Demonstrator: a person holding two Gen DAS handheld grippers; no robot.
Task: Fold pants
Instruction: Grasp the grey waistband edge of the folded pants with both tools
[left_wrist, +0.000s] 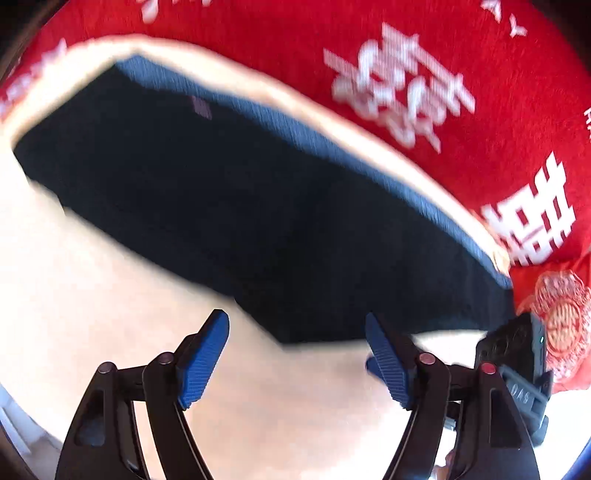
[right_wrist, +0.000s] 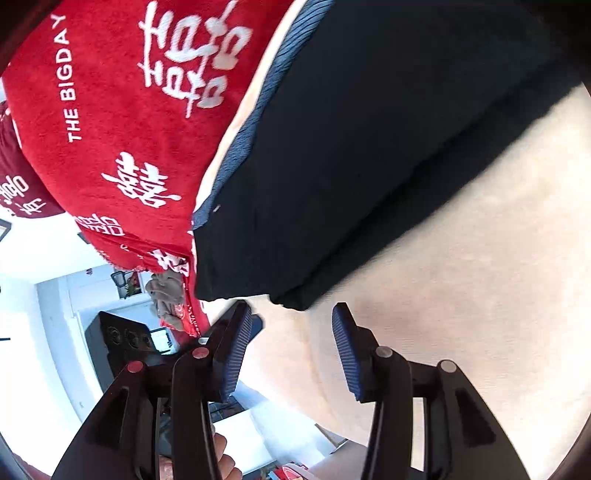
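Red fleecy blanket (right_wrist: 122, 122) with white characters is bunching just behind the pants (left_wrist: 236, 206), nothing blocking them. Dark navy pants are lying folded flat, a long slab with a ribbed blue waistband edge, on a pale cream surface (left_wrist: 92, 295). Left gripper (left_wrist: 295, 354) is hanging open and empty near their edge; right gripper (right_wrist: 291, 350) is likewise open, holding nothing.

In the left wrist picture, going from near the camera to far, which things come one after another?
Left gripper, open with nothing between its fingers → cream bed surface → dark folded pants → narrow cream strip behind them → red blanket with white characters.
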